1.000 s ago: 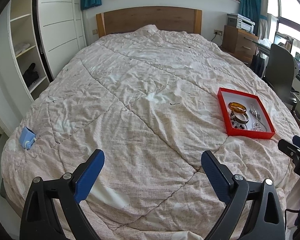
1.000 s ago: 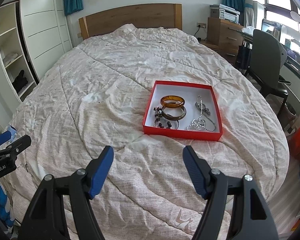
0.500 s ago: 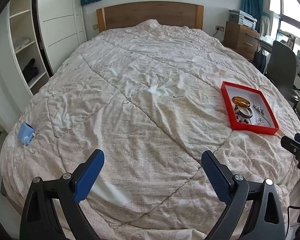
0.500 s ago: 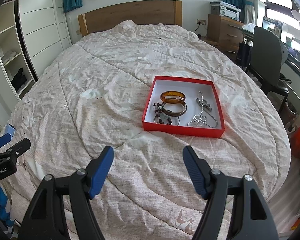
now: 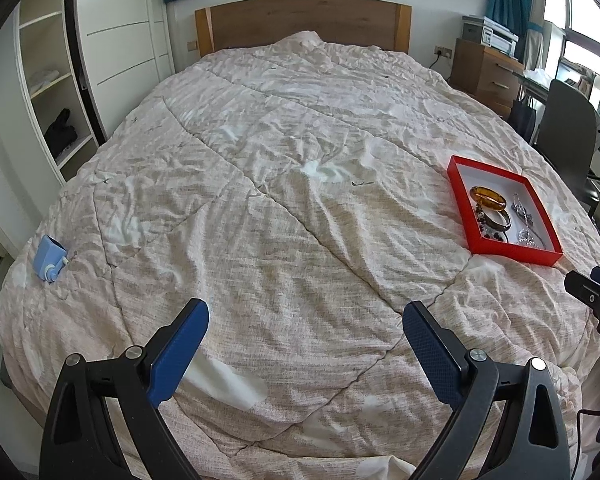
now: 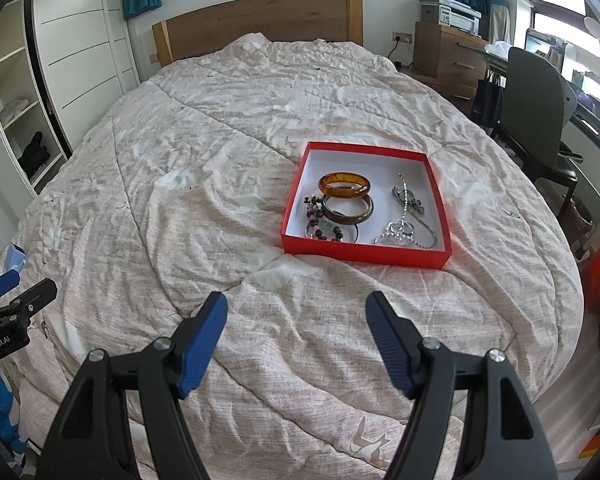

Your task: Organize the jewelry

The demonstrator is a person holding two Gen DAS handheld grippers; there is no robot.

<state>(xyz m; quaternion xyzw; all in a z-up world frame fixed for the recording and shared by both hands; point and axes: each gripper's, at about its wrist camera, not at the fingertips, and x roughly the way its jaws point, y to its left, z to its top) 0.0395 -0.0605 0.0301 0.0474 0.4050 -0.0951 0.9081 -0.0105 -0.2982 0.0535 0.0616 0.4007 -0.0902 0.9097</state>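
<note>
Here, left claw (image 5: 305, 322) and right claw (image 6: 296, 314) both wide apart, empty, red tray (image 6: 364, 255) jewelry tangled, indistinct

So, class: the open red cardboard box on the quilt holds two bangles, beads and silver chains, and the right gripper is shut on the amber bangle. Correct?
Not quite. The right wrist view shows the right gripper open and empty; the amber bangle lies in the red cardboard box.

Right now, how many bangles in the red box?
2. Amber bangle toward the headboard side of the red box; darker brown bangle just nearer, touching it. Beads and chains could hide more.
</note>
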